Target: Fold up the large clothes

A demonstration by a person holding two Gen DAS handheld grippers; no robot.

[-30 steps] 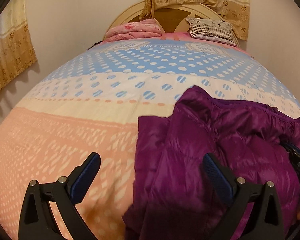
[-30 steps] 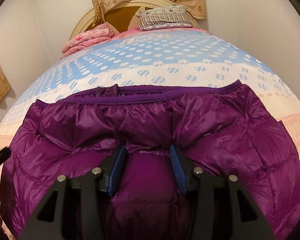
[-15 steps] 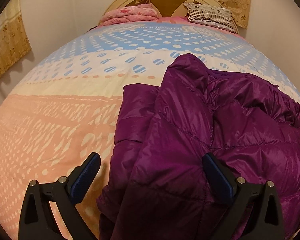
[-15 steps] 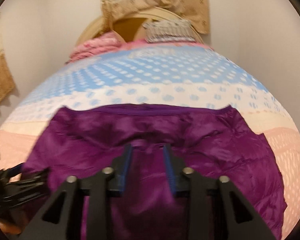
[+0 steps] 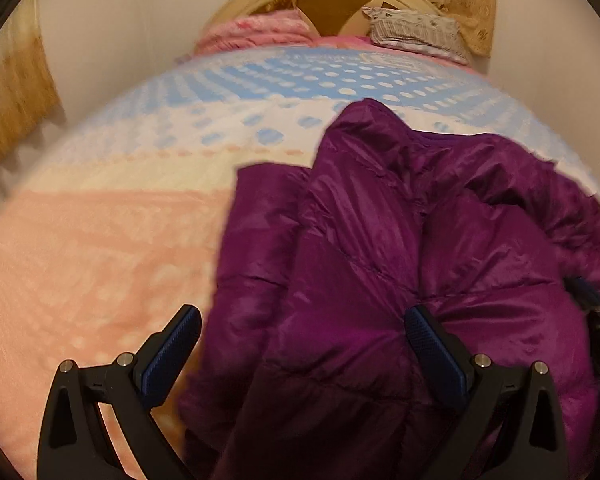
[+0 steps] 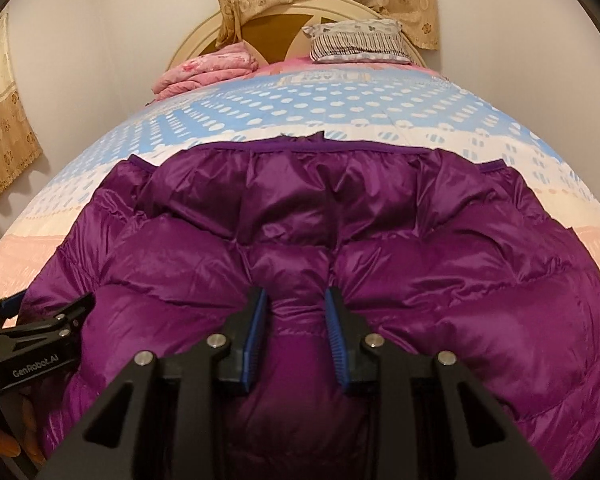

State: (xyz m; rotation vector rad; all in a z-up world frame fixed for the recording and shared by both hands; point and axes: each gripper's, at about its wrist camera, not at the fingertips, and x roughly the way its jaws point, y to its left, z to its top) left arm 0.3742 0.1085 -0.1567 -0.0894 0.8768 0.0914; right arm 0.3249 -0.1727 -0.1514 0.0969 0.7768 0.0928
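A shiny purple quilted jacket (image 6: 300,220) lies spread on the bed's dotted cover (image 6: 300,100), its hem band toward the headboard. My right gripper (image 6: 295,294) is shut on a pinched ridge of the jacket's padding, with both blue pads pressed into the fabric. In the left wrist view the jacket (image 5: 380,240) is bunched, with a fold standing up. My left gripper (image 5: 302,316) stands wide open low over its left edge, with fabric lying between the fingers. That left gripper (image 6: 40,320) also shows at the jacket's left side in the right wrist view.
A folded pink blanket (image 6: 208,68) and a striped pillow (image 6: 356,40) lie at the rounded headboard (image 6: 268,28). Patterned curtains (image 6: 4,128) hang on the left wall and behind the bed. Pale walls close in on both sides. The peach part of the cover (image 5: 80,272) lies left of the jacket.
The right gripper's jaws drew closer together on the jacket fold and shifted sideways with it. The left gripper sank toward the jacket's left edge, which now fills more of its view.
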